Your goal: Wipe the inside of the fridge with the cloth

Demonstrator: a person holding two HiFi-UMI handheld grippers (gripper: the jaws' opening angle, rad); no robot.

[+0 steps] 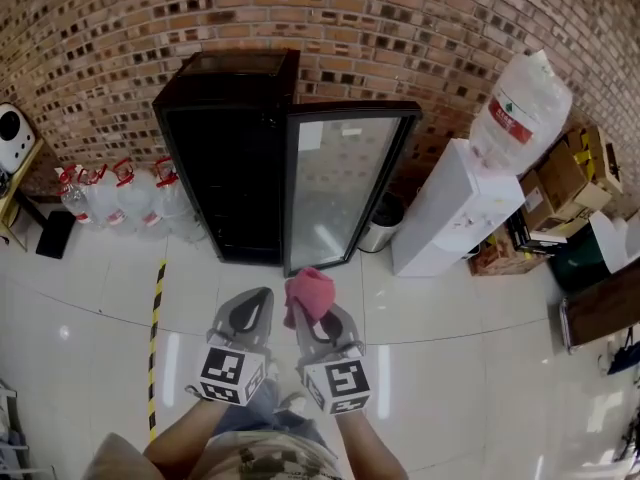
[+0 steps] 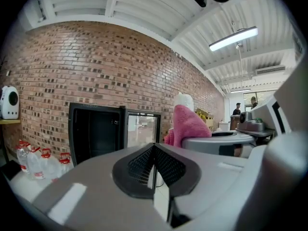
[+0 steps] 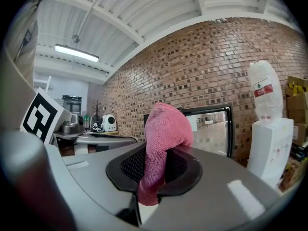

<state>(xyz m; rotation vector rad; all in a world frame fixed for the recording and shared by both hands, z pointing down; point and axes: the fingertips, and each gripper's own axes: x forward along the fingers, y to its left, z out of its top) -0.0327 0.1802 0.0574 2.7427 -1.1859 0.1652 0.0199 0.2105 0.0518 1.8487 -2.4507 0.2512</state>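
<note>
Left tool (image 2: 154, 147): jaws pressed together with nothing between them; you hold it out low in front of your body, tip pointing toward the fridge (image 1: 232, 158).
Right tool (image 3: 153, 174): clamped on the pink cloth (image 3: 162, 138), just beside the left tool and pointing the same way.
Cloth: most of it bunches up above the jaws, with a short end hanging below them.
Your forearms (image 1: 180, 440): both reach forward, close together.
Fridge: black, standing on the white floor (image 1: 90, 298) against the brick wall (image 1: 120, 18), well apart from both tools.
Glass door (image 1: 340, 188): swung open at the fridge's right side.
Alongside: water bottles (image 1: 120, 198) to its left, a water dispenser (image 1: 450, 213) to its right.
</note>
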